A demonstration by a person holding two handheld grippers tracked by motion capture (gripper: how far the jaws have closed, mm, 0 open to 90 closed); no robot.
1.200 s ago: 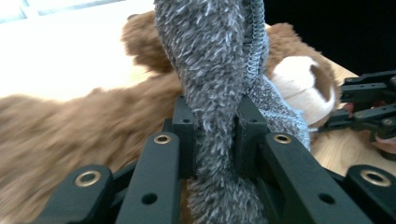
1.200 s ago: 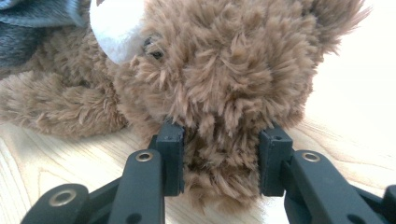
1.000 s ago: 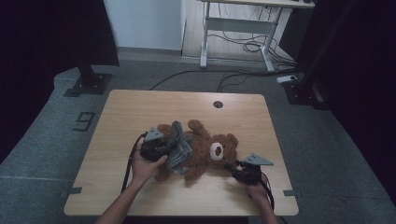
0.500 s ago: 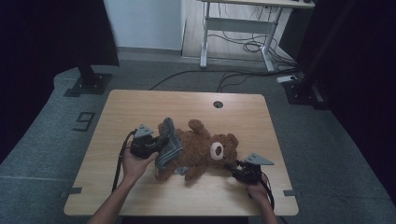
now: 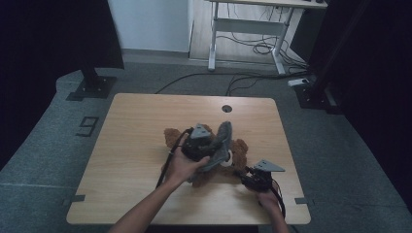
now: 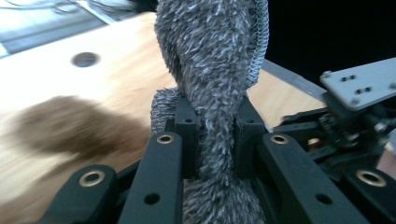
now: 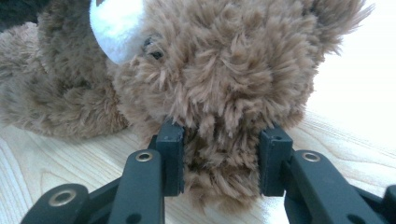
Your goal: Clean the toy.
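Teddy bear between right gripper jaws

A wooden table is standing on grey floor. A brown teddy bear is lying directly on it.

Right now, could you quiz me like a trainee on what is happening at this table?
1. True or false: the left tool is shut on a grey fuzzy cloth.
2. What does the right tool grip? A) table edge B) teddy bear C) cable
3. Fill in: the bear lies on a ___ table.

Key: 1 true; 2 B; 3 wooden.
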